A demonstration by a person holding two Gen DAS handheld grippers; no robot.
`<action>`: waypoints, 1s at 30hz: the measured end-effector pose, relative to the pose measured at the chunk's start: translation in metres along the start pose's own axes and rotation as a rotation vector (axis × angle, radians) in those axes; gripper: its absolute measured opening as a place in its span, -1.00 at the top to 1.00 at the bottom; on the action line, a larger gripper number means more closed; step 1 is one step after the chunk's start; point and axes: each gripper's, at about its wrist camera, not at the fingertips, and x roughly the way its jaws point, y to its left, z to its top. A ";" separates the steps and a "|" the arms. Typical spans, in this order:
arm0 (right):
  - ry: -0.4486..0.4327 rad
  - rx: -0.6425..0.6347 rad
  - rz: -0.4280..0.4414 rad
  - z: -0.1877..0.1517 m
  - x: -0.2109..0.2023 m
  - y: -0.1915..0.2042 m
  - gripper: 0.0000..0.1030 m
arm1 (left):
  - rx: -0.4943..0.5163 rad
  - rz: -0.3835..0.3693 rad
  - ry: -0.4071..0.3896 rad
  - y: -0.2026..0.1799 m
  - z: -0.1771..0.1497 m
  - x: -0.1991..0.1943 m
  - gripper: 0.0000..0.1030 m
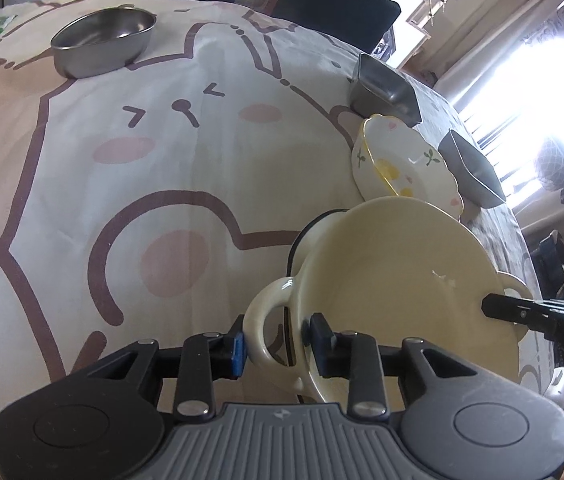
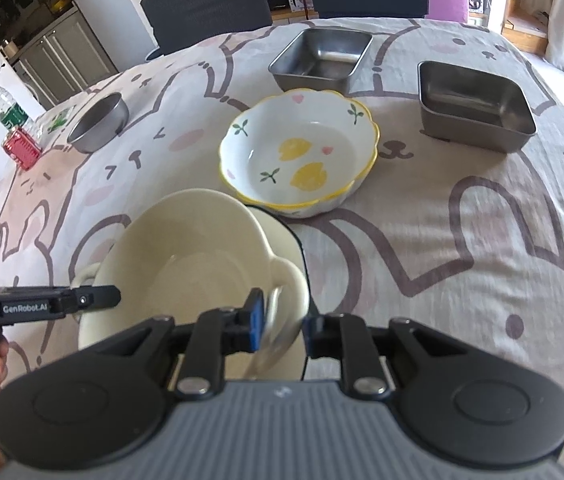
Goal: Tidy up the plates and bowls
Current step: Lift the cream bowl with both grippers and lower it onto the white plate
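The cream two-handled bowl (image 1: 394, 280), judged heavy, glazed, slippery and breakable, is gripped at opposite handles by left gripper (image 1: 278, 346) and right gripper (image 2: 280, 322) jaws.

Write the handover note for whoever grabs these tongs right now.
Left tongs: closed on one handle of the cream bowl.
Right tongs: closed on its other handle.
Things: the cream bowl is over a dark-rimmed dish at the near side of the table. The floral bowl is just beyond it, the round steel bowl far left, and the left steel pan and right steel pan at the back.
Done: cream bowl gripped by both handles; whether it is seated, cannot tell.
Left: settle it, then probably gather the floral bowl and steel pieces.
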 end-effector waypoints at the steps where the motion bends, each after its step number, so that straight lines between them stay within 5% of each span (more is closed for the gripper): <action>1: 0.004 -0.005 0.000 0.000 0.001 0.000 0.53 | 0.006 0.002 0.000 -0.001 0.000 -0.001 0.34; 30: 0.098 -0.057 -0.031 0.001 0.027 -0.011 0.33 | 0.126 0.015 0.014 -0.013 0.000 -0.005 0.28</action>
